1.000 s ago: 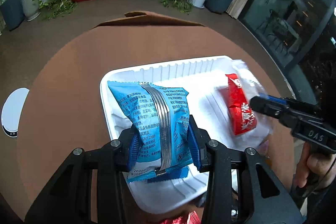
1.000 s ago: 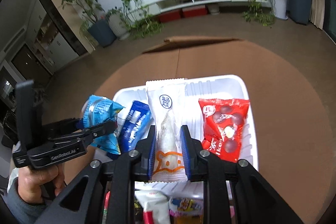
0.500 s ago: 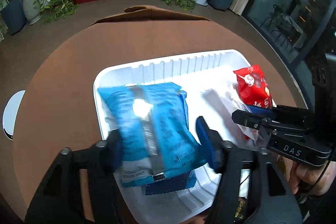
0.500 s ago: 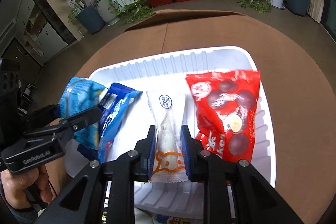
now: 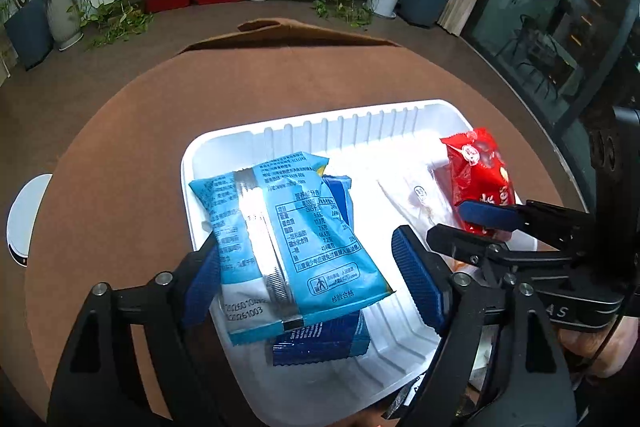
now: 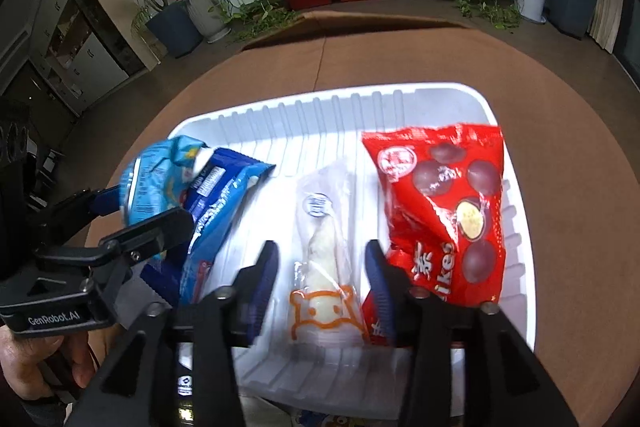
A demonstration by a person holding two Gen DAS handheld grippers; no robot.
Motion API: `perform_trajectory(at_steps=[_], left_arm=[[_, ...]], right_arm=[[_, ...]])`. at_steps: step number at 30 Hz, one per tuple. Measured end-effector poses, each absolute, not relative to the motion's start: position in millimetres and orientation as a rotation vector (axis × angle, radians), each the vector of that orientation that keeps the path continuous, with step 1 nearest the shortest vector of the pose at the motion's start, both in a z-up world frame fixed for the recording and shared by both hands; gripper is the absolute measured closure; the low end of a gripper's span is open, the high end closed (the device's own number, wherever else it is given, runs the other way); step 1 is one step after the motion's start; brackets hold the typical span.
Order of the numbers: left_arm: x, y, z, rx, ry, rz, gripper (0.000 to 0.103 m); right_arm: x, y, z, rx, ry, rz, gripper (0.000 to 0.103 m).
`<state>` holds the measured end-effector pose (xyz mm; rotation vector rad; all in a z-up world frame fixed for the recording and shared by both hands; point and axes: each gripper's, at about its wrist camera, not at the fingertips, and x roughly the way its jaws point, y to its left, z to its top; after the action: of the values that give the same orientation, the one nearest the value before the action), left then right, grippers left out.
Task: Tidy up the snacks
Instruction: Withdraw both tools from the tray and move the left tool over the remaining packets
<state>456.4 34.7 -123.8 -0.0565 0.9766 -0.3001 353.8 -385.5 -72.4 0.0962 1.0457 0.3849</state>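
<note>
Right now both my claws are opening over a white tray [image 6: 516,227] that sits on a round brown surface [image 6: 580,187]. My left claw [image 5: 308,279], at the bottom of the left view, brackets a light blue packet [image 5: 280,239] lying on a dark blue packet [image 5: 320,341] at the tray's left end; the right pad stands clear, while the left pad sits at the packet's edge and I cannot tell if it touches. My right claw [image 6: 320,287], low in the right view, has its pads apart on either side of a clear white packet [image 6: 324,267] lying mid-tray, not pressing it.

What could go wrong, as I judge it: the light blue packet, perched on another and overhanging the near rim, could slide out as I withdraw. A pad could also snag a wrapper and drag it.

Counted in the tray: one light blue packet, one dark blue, one clear white, one red bag [image 6: 444,203]. One tray. Two claws.
</note>
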Motion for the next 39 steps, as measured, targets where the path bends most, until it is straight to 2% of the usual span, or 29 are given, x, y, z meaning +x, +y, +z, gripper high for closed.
perform_trajectory(at_steps=[1, 4, 7, 9, 11, 15, 20, 25, 31, 39], left_arm=[[456, 36, -122, -0.060, 0.972, -0.297, 0.023], [451, 39, -114, -0.065, 0.950, -0.288, 0.021], [439, 44, -101, -0.066, 0.912, -0.294, 0.012], [426, 47, -90, -0.066, 0.885, -0.300, 0.000], [411, 51, -79, -0.074, 0.853, -0.316, 0.000], [371, 53, -55, -0.032, 0.732, -0.334, 0.000], [315, 54, -35, -0.011, 0.648, -0.325, 0.000], [270, 66, -41, -0.087, 0.739, -0.271, 0.000], [210, 70, -67, -0.080, 0.793, -0.321, 0.000], [177, 52, -102, 0.076, 0.873, -0.398, 0.000]], right_arm=[[353, -386, -70, 0.096, 1.038, 0.381, 0.036], [349, -389, -61, 0.104, 1.017, 0.374, 0.028], [341, -394, -48, 0.125, 0.984, 0.399, 0.022], [330, -402, -31, 0.150, 0.932, 0.430, 0.016], [318, -410, -16, 0.179, 0.884, 0.465, 0.007], [283, -436, 19, 0.272, 0.769, 0.539, 0.000], [234, -478, 48, 0.379, 0.656, 0.576, 0.000], [188, -504, 48, 0.404, 0.633, 0.557, 0.000], [136, -524, 24, 0.409, 0.659, 0.513, 0.000], [98, -525, -21, 0.432, 0.766, 0.498, 0.000]])
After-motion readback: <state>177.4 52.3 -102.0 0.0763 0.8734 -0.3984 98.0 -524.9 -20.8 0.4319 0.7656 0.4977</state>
